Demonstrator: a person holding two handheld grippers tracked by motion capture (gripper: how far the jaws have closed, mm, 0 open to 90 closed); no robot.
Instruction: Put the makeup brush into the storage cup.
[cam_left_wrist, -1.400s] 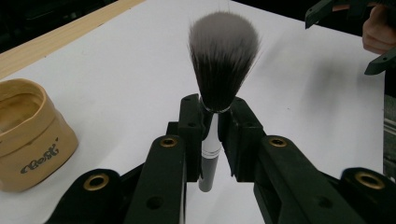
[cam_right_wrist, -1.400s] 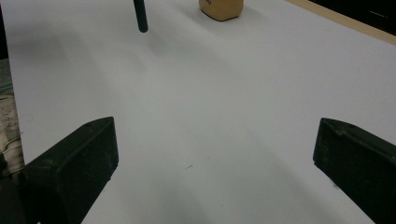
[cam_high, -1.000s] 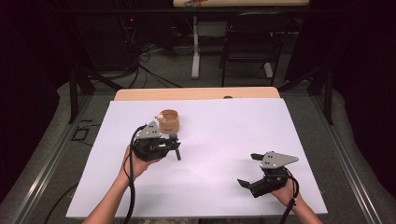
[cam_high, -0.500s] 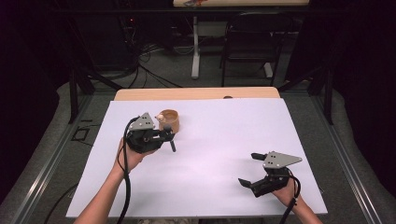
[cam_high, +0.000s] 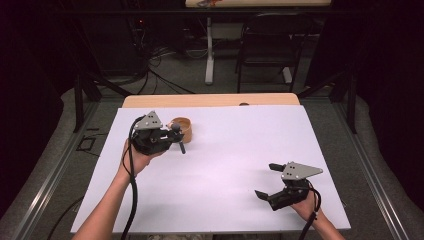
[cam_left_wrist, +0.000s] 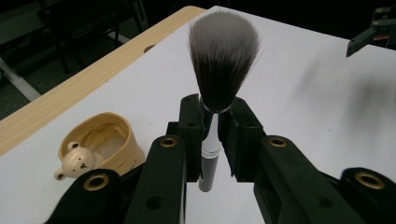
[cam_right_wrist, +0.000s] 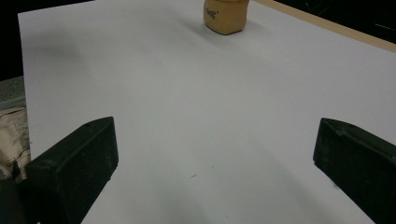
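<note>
The left gripper (cam_left_wrist: 211, 135) grips the brush (cam_left_wrist: 219, 84) at its handle, bristles up at frame centre; cup (cam_left_wrist: 100, 147) lower left. The right gripper (cam_right_wrist: 215, 154) is open. The cup's writing is unreadable.

Makeup brush (cam_left_wrist: 223, 56) in my left hand-held gripper (cam_left_wrist: 212, 126): soft, fine bristles, dark with pale tips, matt; handle glossy white, probably plastic, with a shiny metal-looking band. Gripper jaws: matt black plastic, slightly grainy, with brass-coloured eyelets. My right hand-held gripper (cam_high: 270, 181): same matt black, grey metal plate on top. Bear cup (cam_left_wrist: 100, 144): tan, smooth, faintly glazed, ceramic as far as I can tell. Table (cam_high: 240, 150): smooth matt white sheet over a light wood-grain top.
</note>
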